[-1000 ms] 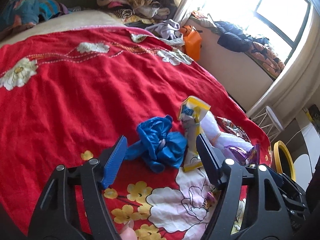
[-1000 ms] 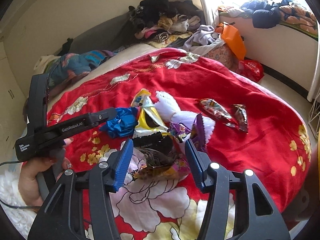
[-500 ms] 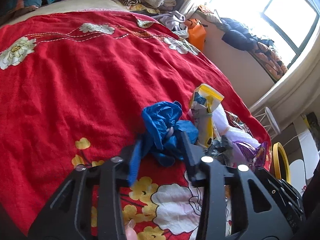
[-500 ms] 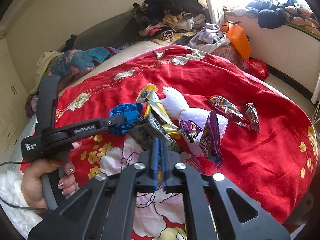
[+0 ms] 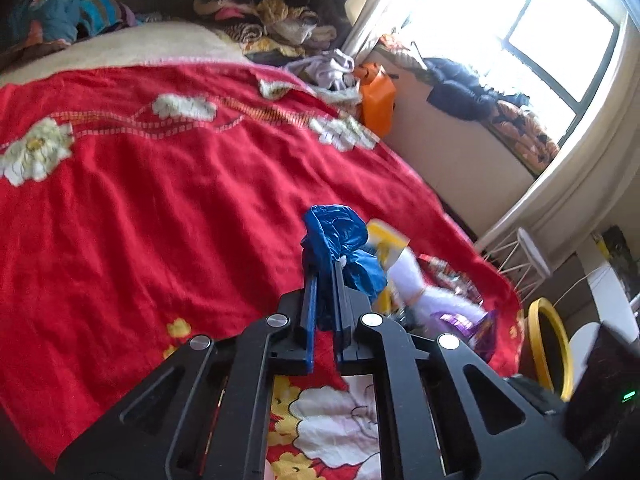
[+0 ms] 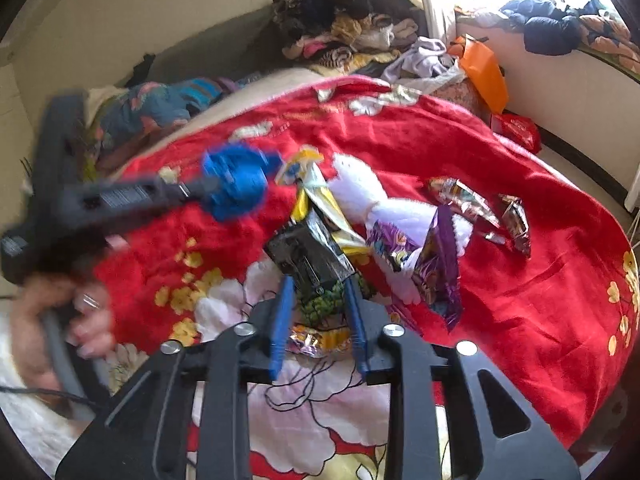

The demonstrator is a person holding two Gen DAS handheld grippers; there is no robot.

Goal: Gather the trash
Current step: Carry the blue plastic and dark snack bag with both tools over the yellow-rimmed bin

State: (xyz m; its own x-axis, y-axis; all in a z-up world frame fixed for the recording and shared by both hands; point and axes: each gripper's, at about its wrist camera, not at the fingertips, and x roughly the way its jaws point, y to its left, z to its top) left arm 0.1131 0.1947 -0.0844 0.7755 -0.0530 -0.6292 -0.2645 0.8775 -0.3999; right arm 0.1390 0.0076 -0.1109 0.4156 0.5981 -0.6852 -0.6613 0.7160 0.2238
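Since the earlier frame my left gripper (image 5: 325, 276) has closed onto the blue plastic bag (image 5: 338, 240) and lifted it off the red blanket (image 5: 160, 208). My right gripper (image 6: 318, 300) has just reopened partway around a dark wrapper (image 6: 308, 256); contact appears likely, though blurred.

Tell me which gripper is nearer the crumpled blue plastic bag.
Left. The left gripper is shut on the blue plastic bag, lifting it; the right gripper sits apart, around a dark wrapper.

no readable text anywhere; print on left gripper (image 6: 192, 192) arm too blurred.
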